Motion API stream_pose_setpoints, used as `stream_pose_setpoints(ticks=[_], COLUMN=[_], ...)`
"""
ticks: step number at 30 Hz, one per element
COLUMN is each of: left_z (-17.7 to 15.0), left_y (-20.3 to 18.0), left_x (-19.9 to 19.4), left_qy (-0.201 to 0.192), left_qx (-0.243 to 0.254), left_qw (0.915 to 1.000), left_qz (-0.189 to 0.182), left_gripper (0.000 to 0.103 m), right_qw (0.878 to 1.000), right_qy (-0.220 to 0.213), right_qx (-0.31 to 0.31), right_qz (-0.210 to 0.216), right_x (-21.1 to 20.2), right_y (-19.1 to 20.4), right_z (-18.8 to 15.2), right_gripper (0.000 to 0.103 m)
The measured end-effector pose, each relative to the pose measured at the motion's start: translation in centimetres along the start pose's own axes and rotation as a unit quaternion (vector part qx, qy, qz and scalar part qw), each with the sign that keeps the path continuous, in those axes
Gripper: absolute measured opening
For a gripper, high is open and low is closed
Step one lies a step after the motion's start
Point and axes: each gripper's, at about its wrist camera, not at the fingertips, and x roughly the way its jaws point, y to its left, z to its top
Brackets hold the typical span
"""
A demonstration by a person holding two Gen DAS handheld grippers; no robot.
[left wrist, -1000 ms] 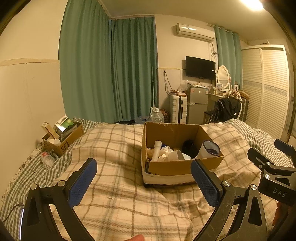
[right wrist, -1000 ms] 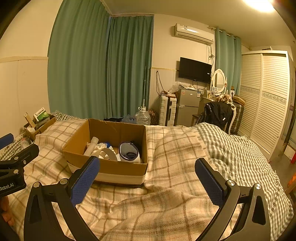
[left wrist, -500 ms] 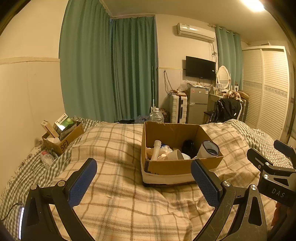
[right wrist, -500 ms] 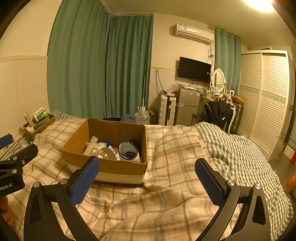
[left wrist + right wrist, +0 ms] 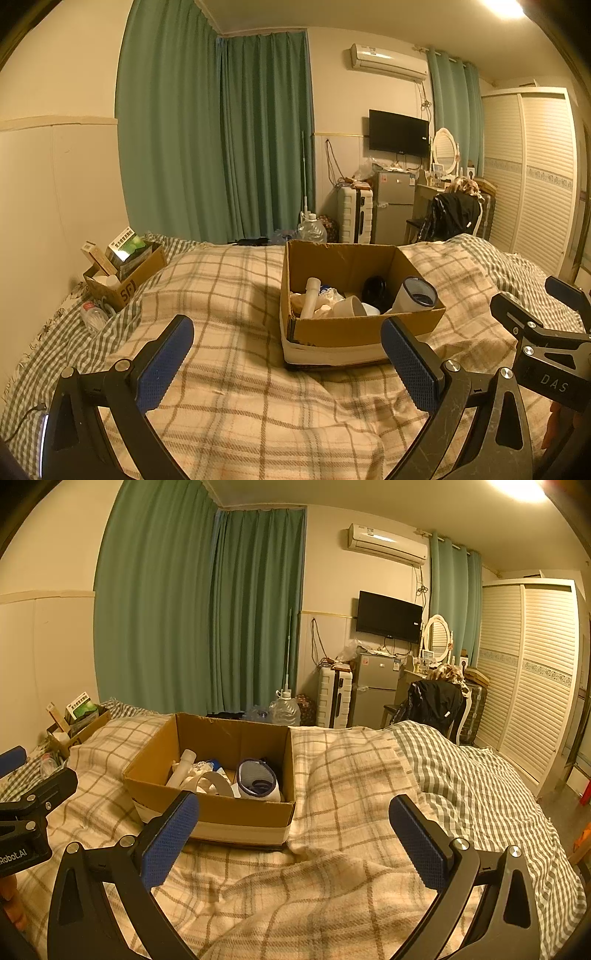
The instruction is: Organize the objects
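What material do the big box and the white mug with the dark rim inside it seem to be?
Box: brown corrugated cardboard, matte, pale tape around its base. Mug: likely enamelled metal, judging by its glossy white wall and thin dark rim; could be ceramic.

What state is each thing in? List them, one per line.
left tool: open, empty, held above the blanket.
right tool: open, empty.
cardboard box: open-topped, on the blanket, holding items.
enamel mug: tilted in the box.
white tube: leaning in the box.
small box: open, filled, by the wall.
curtains: drawn shut.
TV: off.
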Motion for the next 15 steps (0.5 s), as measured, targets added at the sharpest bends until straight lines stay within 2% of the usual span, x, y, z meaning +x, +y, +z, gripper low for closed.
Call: stream_pose_setpoints(ticks=[15], left_z=[-0.15], left_y=[-0.07], left_x=[0.04], left_qy=[0.002], left_qx=[0.002], left_qw=[1.0], left_qz=[0.0], left_gripper=[0.103], right_qw=[1.0], right_qy=[0.003], right_qx=[-0.001], right_qz=[0.0], right_x=[0.14], right_y=[0.37], right_z=[0.03], right_gripper=[0.103])
